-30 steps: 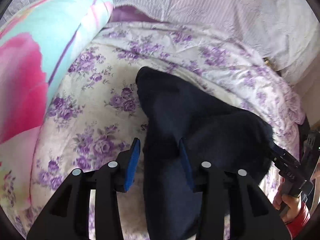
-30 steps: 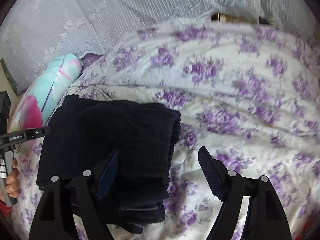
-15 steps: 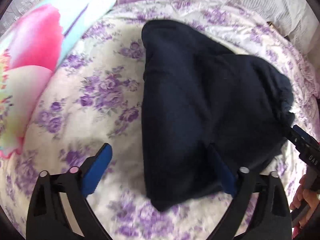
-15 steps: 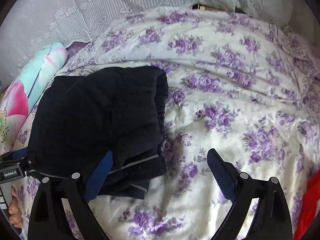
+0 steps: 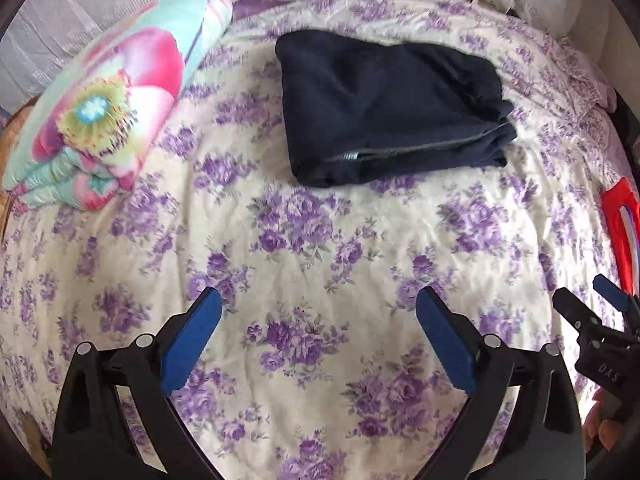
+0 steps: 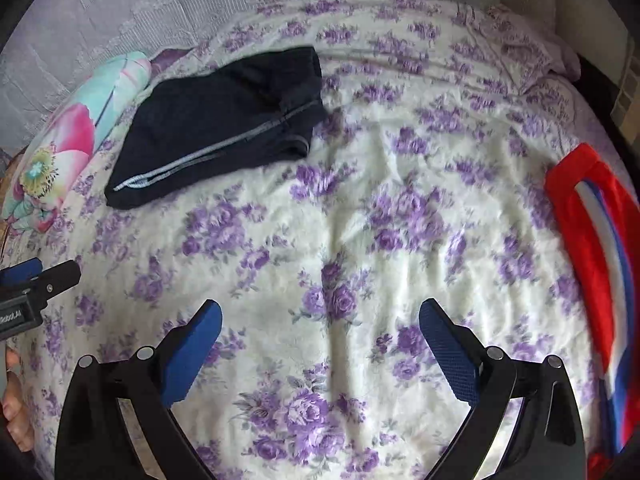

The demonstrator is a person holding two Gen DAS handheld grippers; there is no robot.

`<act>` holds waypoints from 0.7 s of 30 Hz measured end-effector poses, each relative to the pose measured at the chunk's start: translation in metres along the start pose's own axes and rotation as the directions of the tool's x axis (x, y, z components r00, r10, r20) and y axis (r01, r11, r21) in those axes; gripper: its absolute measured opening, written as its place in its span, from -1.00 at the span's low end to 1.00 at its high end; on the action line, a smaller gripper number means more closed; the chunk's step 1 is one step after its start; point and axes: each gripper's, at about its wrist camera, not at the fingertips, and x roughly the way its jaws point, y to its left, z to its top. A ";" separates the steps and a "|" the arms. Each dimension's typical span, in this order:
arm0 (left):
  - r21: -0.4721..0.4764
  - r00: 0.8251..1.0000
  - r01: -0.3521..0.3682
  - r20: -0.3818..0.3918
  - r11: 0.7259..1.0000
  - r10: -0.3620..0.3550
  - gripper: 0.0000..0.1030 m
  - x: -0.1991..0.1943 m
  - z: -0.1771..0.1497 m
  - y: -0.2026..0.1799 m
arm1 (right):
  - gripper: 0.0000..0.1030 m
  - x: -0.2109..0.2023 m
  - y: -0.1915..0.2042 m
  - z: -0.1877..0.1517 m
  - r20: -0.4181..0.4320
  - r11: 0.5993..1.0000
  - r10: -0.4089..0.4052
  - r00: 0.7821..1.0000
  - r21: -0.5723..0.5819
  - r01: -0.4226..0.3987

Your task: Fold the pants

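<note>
Folded dark pants (image 5: 384, 104) on the floral bedspread (image 5: 304, 240), both tongs (left (image 5: 318, 336), right (image 6: 320, 344)) spread wide, just opened, empty.

Navy pants (image 5: 384, 100), purple-flowered bedspread (image 5: 320, 248)

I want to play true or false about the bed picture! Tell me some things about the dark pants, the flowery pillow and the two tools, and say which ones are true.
1. The dark pants lie folded on the flowery bedspread. True.
2. The left tool is squeezing the pants. False: it is open with only bedspread between its pads, well apart from the pants.
3. The bright flower pillow lies left of the pants in the left wrist view. True.
4. The right tool holds the red cloth. False: it is open and empty; the red cloth lies off at the right edge.
5. The pants sit on top of the pillow. False: they lie beside it.
</note>
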 end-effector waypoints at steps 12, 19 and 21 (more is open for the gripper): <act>-0.039 0.940 -0.023 0.338 0.999 0.035 0.91 -0.187 0.030 0.019 | 0.93 -0.283 0.020 0.044 0.570 1.000 -0.011 0.821 -0.003 0.015; -0.121 0.924 0.006 0.379 0.993 0.041 0.91 -0.247 0.007 0.029 | 0.93 -0.332 0.035 0.029 0.690 0.990 0.140 0.710 -0.093 -0.104; -0.157 0.911 -0.028 0.402 0.987 0.090 0.91 -0.263 0.000 0.028 | 0.93 -0.305 0.037 0.037 0.603 0.986 0.162 0.781 -0.124 -0.108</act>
